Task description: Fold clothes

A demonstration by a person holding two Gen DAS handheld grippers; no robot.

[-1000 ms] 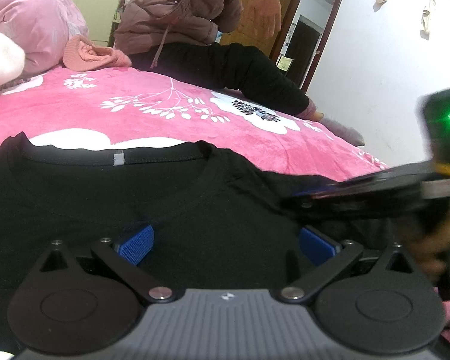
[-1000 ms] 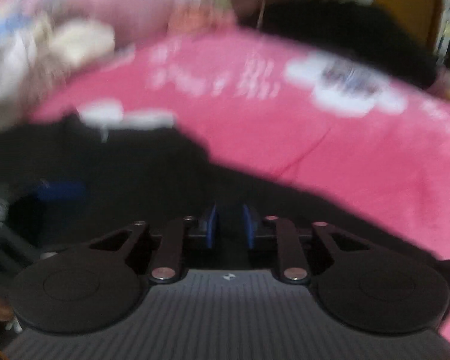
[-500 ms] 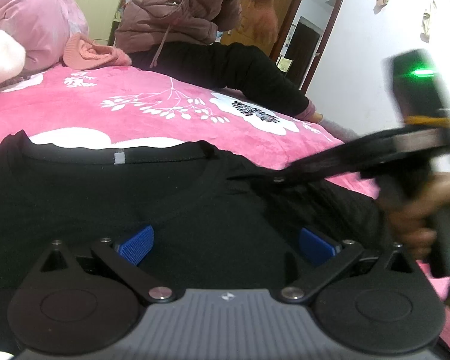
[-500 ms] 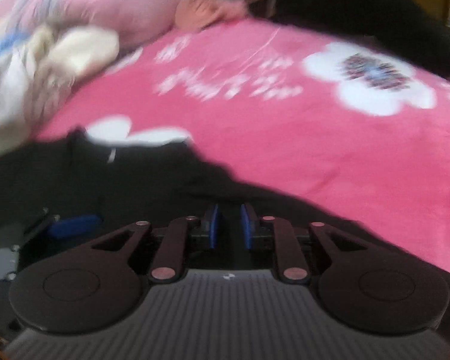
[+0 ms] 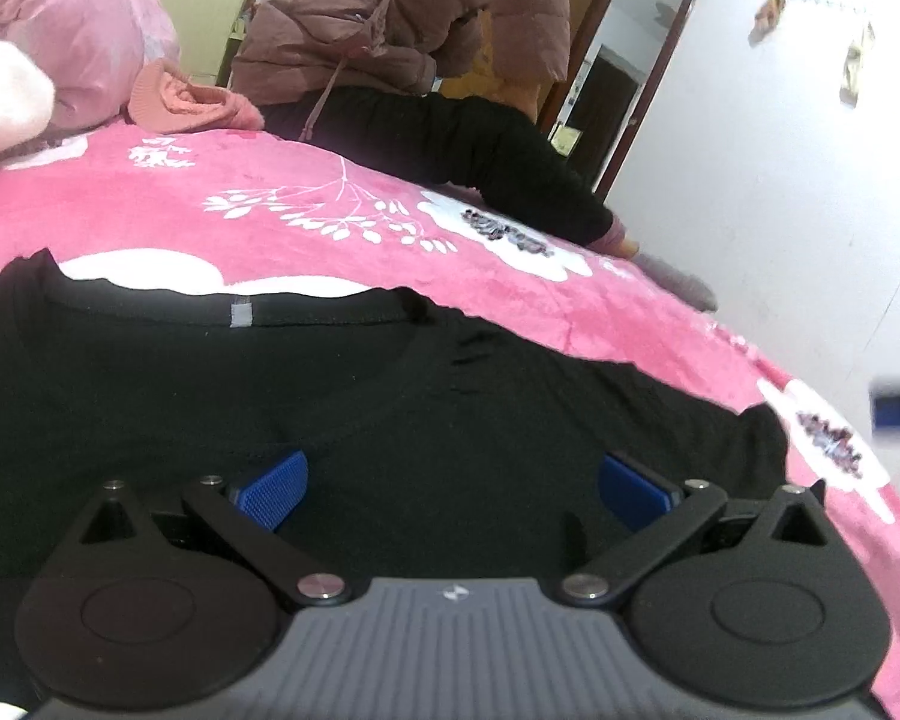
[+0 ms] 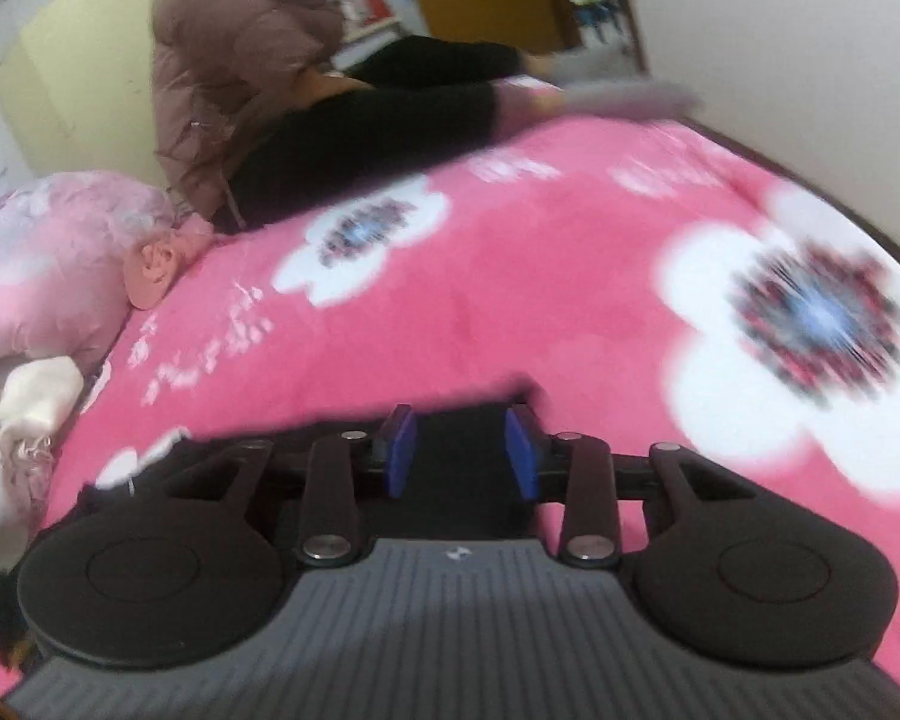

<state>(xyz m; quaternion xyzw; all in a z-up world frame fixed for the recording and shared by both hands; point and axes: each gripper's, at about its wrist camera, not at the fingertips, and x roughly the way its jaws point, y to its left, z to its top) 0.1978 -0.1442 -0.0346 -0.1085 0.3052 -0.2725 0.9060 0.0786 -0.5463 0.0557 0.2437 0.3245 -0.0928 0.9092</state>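
Left claw (image 5: 453, 483) faces shirt collar (image 5: 243, 315); right view shows its edge.

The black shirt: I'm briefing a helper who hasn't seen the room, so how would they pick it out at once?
Start from the pink blanket with white flowers that covers the bed. The black shirt lies spread flat on its near part, right under the open left gripper. It is the only black garment lying flat there, and a small grey tag sits inside its round collar.
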